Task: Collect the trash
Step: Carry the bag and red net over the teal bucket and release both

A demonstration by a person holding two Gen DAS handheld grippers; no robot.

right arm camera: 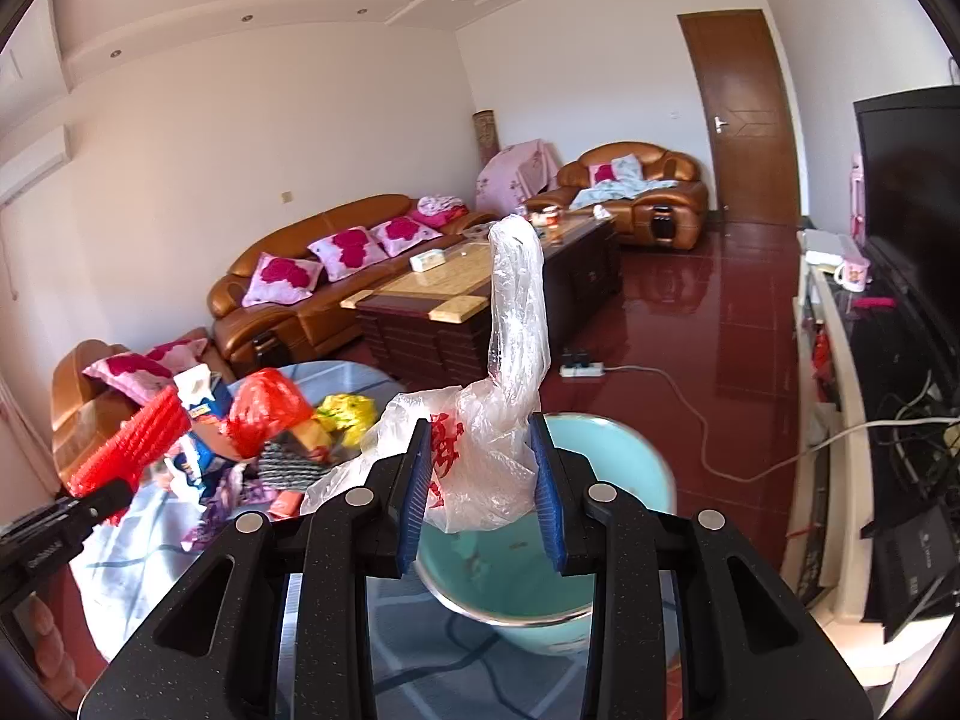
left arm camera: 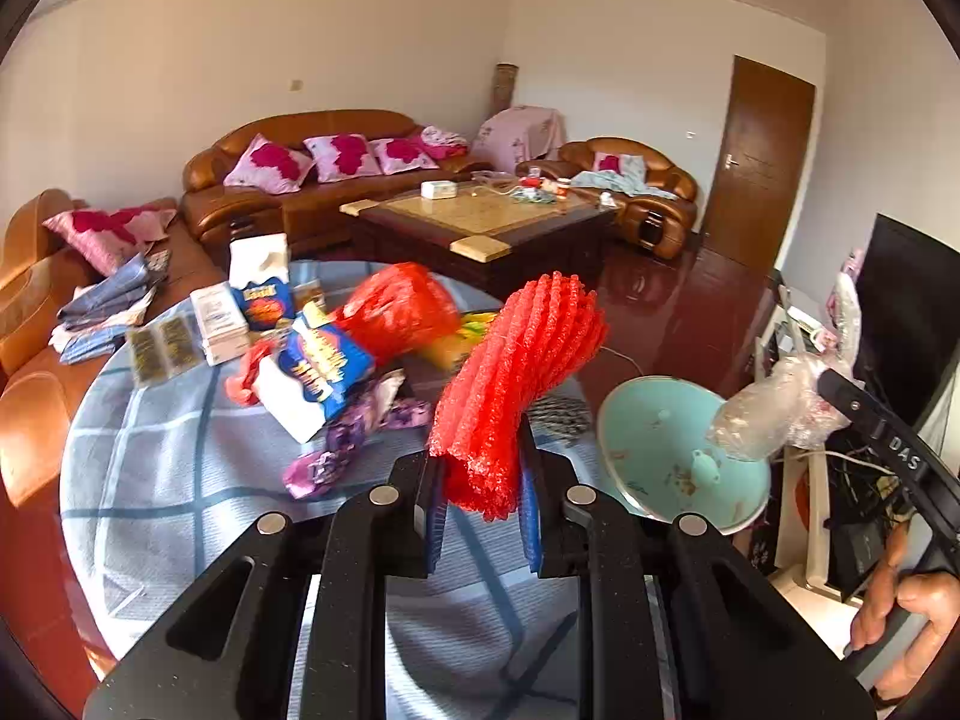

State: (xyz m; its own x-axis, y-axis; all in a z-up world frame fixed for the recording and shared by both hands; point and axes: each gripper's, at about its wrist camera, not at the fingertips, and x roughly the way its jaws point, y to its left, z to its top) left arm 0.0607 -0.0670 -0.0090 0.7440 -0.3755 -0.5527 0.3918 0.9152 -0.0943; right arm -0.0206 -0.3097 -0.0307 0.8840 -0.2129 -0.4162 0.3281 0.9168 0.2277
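My left gripper (left arm camera: 483, 480) is shut on a red foam net sleeve (left arm camera: 516, 378) and holds it above the blue checked tablecloth (left arm camera: 180, 480). My right gripper (right arm camera: 483, 480) is shut on a clear plastic bag with red print (right arm camera: 498, 420) and holds it above the light blue bin (right arm camera: 606, 540). In the left wrist view the bin (left arm camera: 654, 438) lies to the right, with the right gripper (left arm camera: 840, 396) and its bag (left arm camera: 762, 414) over its rim. The left gripper and red sleeve (right arm camera: 132, 444) show at the left of the right wrist view.
The table holds a red plastic bag (left arm camera: 396, 306), blue snack packs (left arm camera: 318, 366), purple wrappers (left arm camera: 354, 432), white boxes (left arm camera: 222, 318) and a grey net (right arm camera: 288, 462). Brown sofas (left arm camera: 288, 192), a coffee table (left arm camera: 480, 222) and a TV stand (right arm camera: 840, 360) surround it.
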